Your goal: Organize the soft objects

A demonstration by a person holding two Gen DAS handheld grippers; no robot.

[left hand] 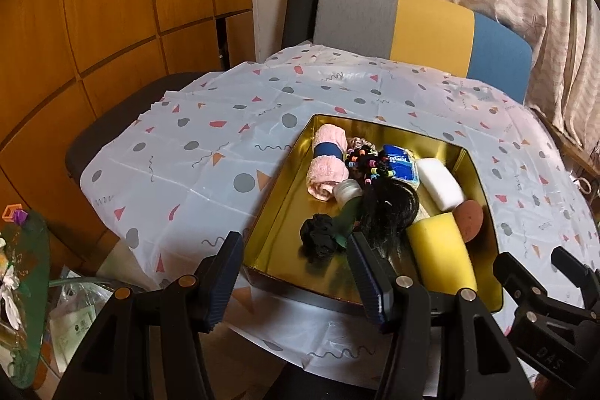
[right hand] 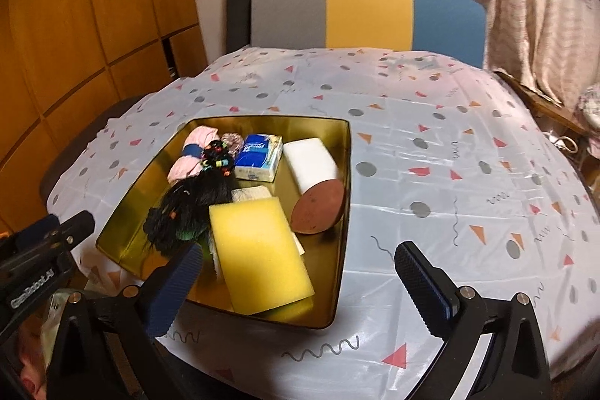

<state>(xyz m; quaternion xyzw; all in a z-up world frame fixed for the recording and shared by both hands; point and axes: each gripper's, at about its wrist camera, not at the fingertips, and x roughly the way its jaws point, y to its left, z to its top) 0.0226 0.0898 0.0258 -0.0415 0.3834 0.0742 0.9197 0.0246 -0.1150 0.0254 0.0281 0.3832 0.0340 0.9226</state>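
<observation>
Both tools stand with their fingers apart and hold nothing: our left tool (left hand: 296, 272) hovers over the near left corner of the gold tin (left hand: 277, 197), and our right tool (right hand: 300, 283) hangs at its near right edge, one finger over the yellow sponge (right hand: 258, 250), the other over the bare table (right hand: 468, 175). All the soft things we can see already lie inside the tin: the rolled pink towel (left hand: 328, 164), the black hair bundle (left hand: 390, 208), a black scrunchie (left hand: 318, 240), the tissue pack (right hand: 258, 156), the white sponge (right hand: 309, 162) and the brown puff (right hand: 318, 210). We judge the gathering nearly done, so what remains is tidying. We would come down straight on one item, close gently, since foam and cloth squash, and keep the fingers off the tin's wall. The hair could snag on the pads.
</observation>
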